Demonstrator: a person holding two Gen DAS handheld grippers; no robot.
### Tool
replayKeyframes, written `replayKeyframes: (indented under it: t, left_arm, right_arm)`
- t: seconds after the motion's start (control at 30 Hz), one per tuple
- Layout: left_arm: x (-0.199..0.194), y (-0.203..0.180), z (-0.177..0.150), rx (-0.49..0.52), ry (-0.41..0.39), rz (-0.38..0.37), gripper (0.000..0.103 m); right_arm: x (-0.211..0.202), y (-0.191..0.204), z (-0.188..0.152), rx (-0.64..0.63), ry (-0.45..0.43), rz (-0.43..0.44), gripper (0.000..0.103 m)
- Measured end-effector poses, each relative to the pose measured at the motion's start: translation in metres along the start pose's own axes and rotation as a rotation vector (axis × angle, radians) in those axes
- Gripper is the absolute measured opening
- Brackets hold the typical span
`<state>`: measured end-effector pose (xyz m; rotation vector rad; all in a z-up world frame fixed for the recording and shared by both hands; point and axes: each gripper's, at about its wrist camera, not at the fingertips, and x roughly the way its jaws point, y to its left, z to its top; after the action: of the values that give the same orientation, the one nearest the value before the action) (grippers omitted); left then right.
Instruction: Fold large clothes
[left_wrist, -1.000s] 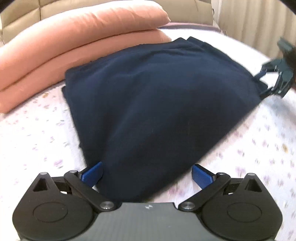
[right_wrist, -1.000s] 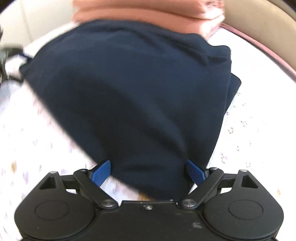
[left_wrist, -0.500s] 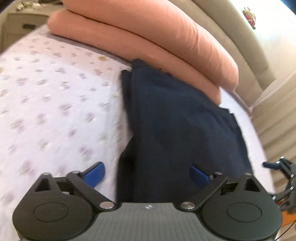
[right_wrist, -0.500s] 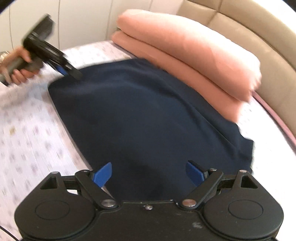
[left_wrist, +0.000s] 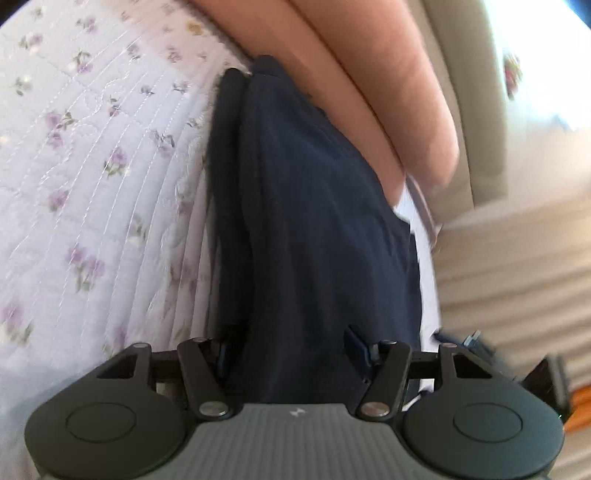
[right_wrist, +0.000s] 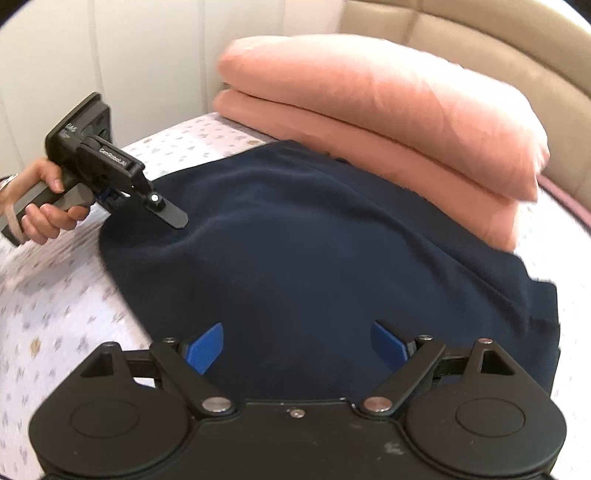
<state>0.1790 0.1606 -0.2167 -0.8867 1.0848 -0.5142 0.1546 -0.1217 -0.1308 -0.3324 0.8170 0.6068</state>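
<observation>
A folded dark navy garment (right_wrist: 332, 251) lies on the flowered bedspread (right_wrist: 55, 295), its far edge against the pink pillows. In the left wrist view the garment (left_wrist: 317, 221) runs away from me, its layered edge on the left. My left gripper (left_wrist: 291, 349) is open, its jaws wide either side of the garment's near end. It also shows in the right wrist view (right_wrist: 173, 218), low at the garment's left corner. My right gripper (right_wrist: 297, 341) is open over the garment's near edge, holding nothing.
Two stacked pink pillows (right_wrist: 388, 122) lie behind the garment, against a beige padded headboard (right_wrist: 498, 48). The quilted bedspread (left_wrist: 92, 184) stretches left of the garment. A pale wall (right_wrist: 129, 55) and curtain (left_wrist: 517, 266) border the bed.
Both grippers swung around the garment. The left one moved in low over the garment's left end; the right view steadied over the near edge. The garment lies as before.
</observation>
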Motion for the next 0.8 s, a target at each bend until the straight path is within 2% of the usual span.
replayKeyframes:
  t: [0.1, 0.13, 0.17, 0.2, 0.27, 0.3, 0.4, 0.53, 0.63, 0.7, 0.8]
  left_arm:
    - [0.009, -0.007, 0.015, 0.013, -0.013, 0.017, 0.059]
    - [0.013, -0.009, 0.020, 0.027, -0.009, 0.023, 0.055]
    - [0.017, -0.011, 0.024, 0.037, -0.010, 0.030, 0.046]
    - [0.019, -0.012, 0.026, 0.042, -0.005, 0.040, 0.032]
    - [0.027, -0.016, 0.031, 0.026, -0.016, 0.038, 0.024]
    - [0.026, -0.018, 0.029, 0.032, -0.031, 0.032, 0.022]
    - [0.017, -0.039, 0.021, 0.117, -0.076, 0.077, 0.020]
    - [0.017, -0.077, 0.017, 0.126, -0.101, 0.143, 0.020]
    - [0.020, -0.117, 0.011, 0.208, -0.136, 0.188, 0.019]
    - [0.023, -0.136, 0.006, 0.215, -0.157, 0.210, 0.020]
    - [0.031, -0.164, 0.000, 0.211, -0.187, 0.302, 0.020]
  right_arm:
    - [0.010, -0.009, 0.001, 0.095, 0.030, -0.055, 0.103]
    - [0.014, -0.011, 0.000, 0.117, 0.041, -0.051, 0.103]
    - [0.021, -0.012, -0.003, 0.133, 0.068, -0.033, 0.103]
    - [0.030, -0.010, -0.007, 0.138, 0.104, -0.014, 0.103]
    - [0.042, -0.004, -0.018, 0.129, 0.149, 0.006, 0.103]
    - [0.041, 0.000, -0.022, 0.117, 0.121, -0.011, 0.103]
    - [0.038, 0.000, -0.026, 0.146, 0.106, -0.020, 0.103]
    - [0.036, -0.002, -0.027, 0.130, 0.108, -0.004, 0.103]
    - [0.034, -0.017, -0.027, 0.190, 0.102, 0.050, 0.103]
    - [0.032, -0.030, -0.028, 0.247, 0.097, 0.100, 0.103]
    - [0.019, -0.056, -0.026, 0.372, 0.074, 0.178, 0.103]
